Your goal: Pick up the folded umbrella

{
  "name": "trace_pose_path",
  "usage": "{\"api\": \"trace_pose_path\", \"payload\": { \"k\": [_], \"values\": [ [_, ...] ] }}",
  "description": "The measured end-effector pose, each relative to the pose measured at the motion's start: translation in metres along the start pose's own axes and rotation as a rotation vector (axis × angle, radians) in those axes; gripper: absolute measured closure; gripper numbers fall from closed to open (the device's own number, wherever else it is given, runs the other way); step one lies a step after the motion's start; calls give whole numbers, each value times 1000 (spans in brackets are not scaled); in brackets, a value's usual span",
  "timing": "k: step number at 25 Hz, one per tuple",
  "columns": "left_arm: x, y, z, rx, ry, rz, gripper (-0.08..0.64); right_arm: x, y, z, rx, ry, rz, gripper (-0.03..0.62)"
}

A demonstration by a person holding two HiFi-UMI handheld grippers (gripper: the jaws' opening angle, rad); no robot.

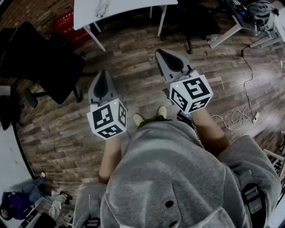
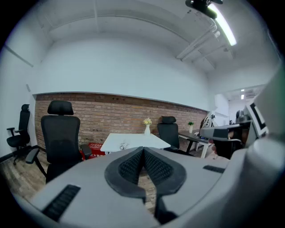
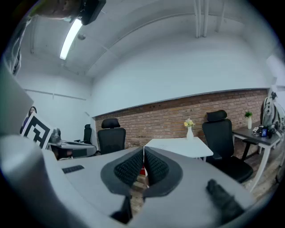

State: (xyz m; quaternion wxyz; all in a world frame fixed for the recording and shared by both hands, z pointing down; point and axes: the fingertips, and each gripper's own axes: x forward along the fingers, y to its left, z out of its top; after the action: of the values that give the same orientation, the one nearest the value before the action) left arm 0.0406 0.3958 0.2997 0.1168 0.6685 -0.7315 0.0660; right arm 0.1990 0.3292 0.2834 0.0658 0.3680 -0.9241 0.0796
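Grey sweatshirt fabric point(image 1: 178, 178) filled the lower part of the head view, with the person's bare forearms reaching forward from it and the toes of two pale shoes point(image 1: 138, 119) showing just beyond. Ahead of the arms, the left gripper point(image 1: 103, 73) and the right gripper point(image 1: 160, 53) were held side by side above the wooden plank floor point(image 1: 133, 58), pointing forward and slightly down, each carrying its marker cube point(image 1: 107, 118) at the rear. Both grippers had their ribbed black pads pressed together at the tips, and nothing sat between either pair. A white cable point(image 1: 238, 116) lay coiled on the floor to the right. Farther off, a black office chair point(image 1: 53, 67) stood to the left, and a white table point(image 1: 120, 9) stood ahead with a red crate point(image 1: 67, 24) on the floor beside it. A white vase of yellow flowers point(image 2: 147, 127) stood at the table's far edge, before a brick wall point(image 2: 111, 111). The folded umbrella could not be made out in any view.
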Motion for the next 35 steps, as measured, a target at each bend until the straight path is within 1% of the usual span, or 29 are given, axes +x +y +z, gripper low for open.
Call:
{"api": "trace_pose_path", "payload": {
  "k": [7, 17, 25, 35],
  "values": [
    [3, 5, 4, -5, -6, -29, 546, 9, 5, 1, 0, -3, -8, 566],
    [-5, 35, 7, -24, -9, -17, 546, 26, 22, 0, 68, 3, -42, 568],
    [-20, 56, 1, -31, -7, -27, 546, 30, 55, -2, 58, 2, -26, 568],
    [-22, 75, -2, -48, -9, -62, 546, 37, 77, -2, 11, 11, -42, 568]
  ]
}}
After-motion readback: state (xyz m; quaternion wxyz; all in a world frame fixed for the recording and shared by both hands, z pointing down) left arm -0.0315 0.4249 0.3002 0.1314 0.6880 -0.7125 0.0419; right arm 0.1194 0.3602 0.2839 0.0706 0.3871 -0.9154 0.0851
